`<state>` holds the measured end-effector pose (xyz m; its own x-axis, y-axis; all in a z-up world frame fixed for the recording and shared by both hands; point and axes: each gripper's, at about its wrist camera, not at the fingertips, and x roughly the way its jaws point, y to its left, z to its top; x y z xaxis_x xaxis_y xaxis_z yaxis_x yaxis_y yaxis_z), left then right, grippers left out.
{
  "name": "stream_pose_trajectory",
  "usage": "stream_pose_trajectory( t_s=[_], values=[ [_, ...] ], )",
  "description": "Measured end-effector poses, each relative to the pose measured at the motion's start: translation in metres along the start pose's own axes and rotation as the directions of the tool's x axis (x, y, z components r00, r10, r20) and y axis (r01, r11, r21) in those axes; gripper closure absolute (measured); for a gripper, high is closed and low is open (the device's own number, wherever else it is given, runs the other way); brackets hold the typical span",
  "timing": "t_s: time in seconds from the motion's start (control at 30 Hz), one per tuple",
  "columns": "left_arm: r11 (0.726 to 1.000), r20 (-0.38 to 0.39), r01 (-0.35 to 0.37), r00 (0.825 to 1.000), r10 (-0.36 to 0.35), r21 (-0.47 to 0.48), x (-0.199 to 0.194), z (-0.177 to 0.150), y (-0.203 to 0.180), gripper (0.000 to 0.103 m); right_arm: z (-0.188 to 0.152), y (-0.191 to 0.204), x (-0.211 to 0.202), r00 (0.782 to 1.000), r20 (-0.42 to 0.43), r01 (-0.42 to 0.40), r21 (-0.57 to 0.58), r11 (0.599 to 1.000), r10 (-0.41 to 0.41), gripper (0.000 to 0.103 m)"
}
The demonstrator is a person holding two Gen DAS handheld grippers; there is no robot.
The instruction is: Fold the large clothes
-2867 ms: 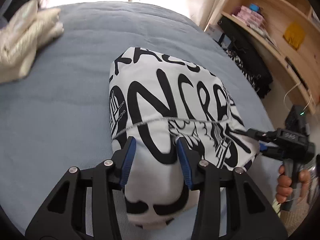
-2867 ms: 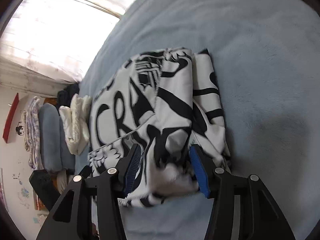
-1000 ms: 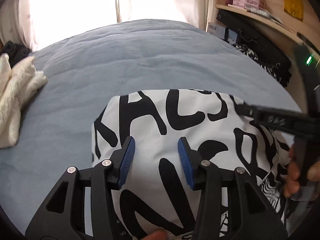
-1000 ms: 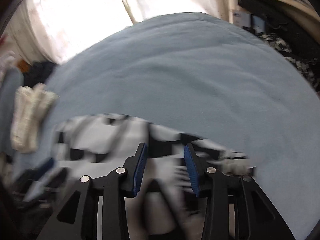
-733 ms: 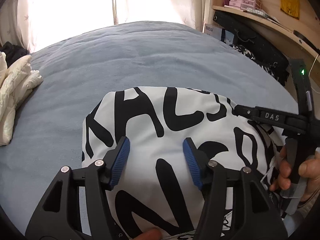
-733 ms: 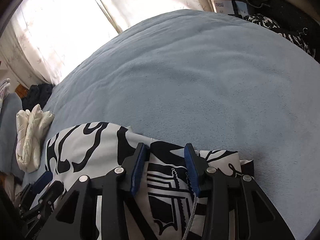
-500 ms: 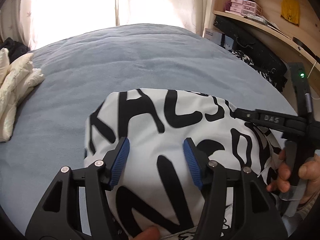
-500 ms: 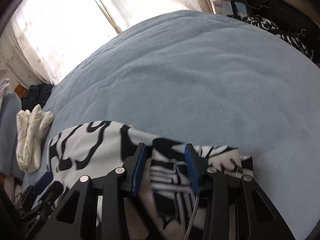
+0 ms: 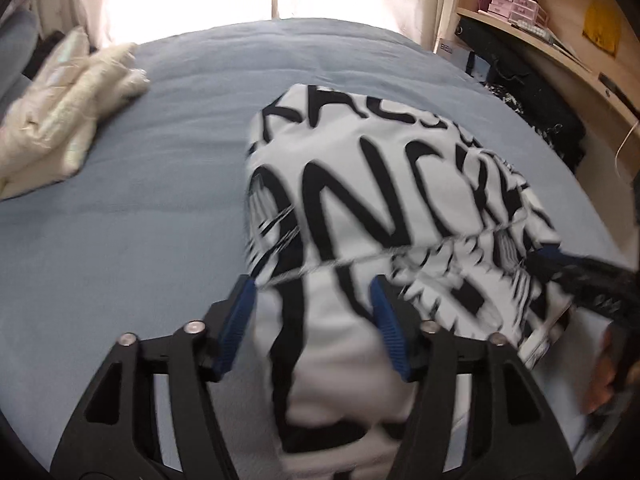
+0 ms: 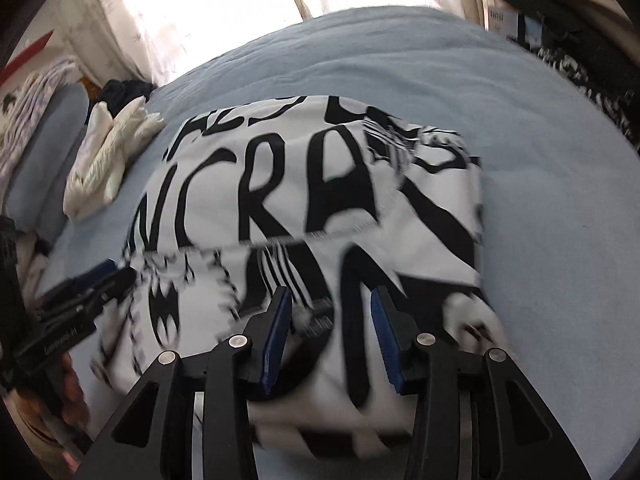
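A folded white garment with big black lettering point(image 9: 360, 184) lies on the blue bed point(image 9: 140, 220). My left gripper point(image 9: 312, 316) straddles its near left end; its jaws are opening, the cloth sits loose between the blue pads point(image 9: 236, 320). My right gripper point(image 10: 330, 328) is at the near right end of the garment point(image 10: 280, 184), its pads closed on a bunch of cloth. In the left wrist view the right gripper point(image 9: 554, 256) reaches the garment's right edge. In the right wrist view the left gripper point(image 10: 104, 270) is at its left edge. Both views are motion-blurred.
A cream padded garment point(image 9: 68, 120) lies folded at the bed's far left, also seen as a cream pile point(image 10: 112, 152) beside a grey pillow point(image 10: 44, 152). Wooden shelves point(image 9: 560, 40) and dark bags point(image 9: 520, 92) stand along the right. A hand point(image 10: 68, 392) grips the left tool.
Both cameras have drawn back from the garment, so its near fold and hem line now show. The left jaws stand wider apart than before.
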<state>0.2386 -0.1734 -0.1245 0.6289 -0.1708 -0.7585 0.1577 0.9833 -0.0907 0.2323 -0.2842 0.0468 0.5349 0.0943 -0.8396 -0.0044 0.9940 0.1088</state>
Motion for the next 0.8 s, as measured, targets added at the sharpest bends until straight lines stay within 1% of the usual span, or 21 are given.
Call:
stream_pose_trajectory(
  t_s=[0.1,0.13,0.2,0.27,0.33,0.4,0.53,0.57,0.63,0.7,0.8],
  values=[
    [0.999,-0.027,0.015,1.0,-0.016,-0.047,-0.01,-0.008,0.011,0.037,-0.012,-0.002,-0.021,1.0,-0.005,0.008,-0.016,1.0,-0.008,0.06],
    [0.998,-0.04,0.016,0.999,-0.018,-0.061,-0.012,-0.009,0.014,0.037,-0.013,-0.001,-0.025,1.0,-0.009,0.009,-0.02,1.0,-0.01,0.057],
    [0.997,-0.059,0.003,0.998,-0.007,-0.072,-0.019,-0.012,0.017,0.037,-0.017,0.001,-0.037,1.0,-0.011,0.019,-0.034,0.999,-0.02,0.047],
    [0.998,-0.067,0.0,0.998,-0.004,-0.07,-0.03,-0.016,0.018,0.037,-0.02,0.006,-0.052,0.999,0.008,0.041,-0.052,0.998,-0.041,0.027],
    [0.998,-0.077,0.0,0.997,-0.005,-0.062,-0.04,-0.021,0.018,0.037,-0.022,0.008,-0.067,0.998,0.033,0.046,-0.056,0.997,-0.044,0.018],
    [0.998,-0.091,-0.005,0.996,0.0,-0.056,-0.05,-0.024,0.018,0.037,-0.023,0.011,-0.081,0.999,0.031,0.027,-0.058,0.998,-0.025,0.018],
    [0.998,-0.14,0.031,0.989,-0.038,-0.051,-0.061,-0.032,0.018,0.037,-0.024,0.009,-0.1,1.0,0.009,0.013,-0.035,0.999,-0.013,0.017],
    [0.997,-0.148,0.052,0.987,-0.06,-0.054,-0.065,-0.034,0.019,0.037,-0.024,0.008,-0.105,1.0,0.006,0.01,-0.027,1.0,-0.01,0.016],
    [0.997,-0.156,0.056,0.986,-0.063,-0.049,-0.071,-0.036,0.017,0.037,-0.026,0.001,-0.115,1.0,-0.001,-0.011,-0.009,1.0,0.011,0.016],
    [0.997,-0.153,0.062,0.986,-0.069,-0.045,-0.076,-0.036,0.017,0.037,-0.023,-0.006,-0.117,1.0,-0.006,-0.011,0.003,1.0,0.011,0.016],
    [0.992,-0.164,0.104,0.98,-0.114,-0.065,-0.077,-0.033,0.02,0.037,-0.021,-0.019,-0.12,1.0,-0.014,-0.009,0.025,1.0,0.009,0.016]
  ],
)
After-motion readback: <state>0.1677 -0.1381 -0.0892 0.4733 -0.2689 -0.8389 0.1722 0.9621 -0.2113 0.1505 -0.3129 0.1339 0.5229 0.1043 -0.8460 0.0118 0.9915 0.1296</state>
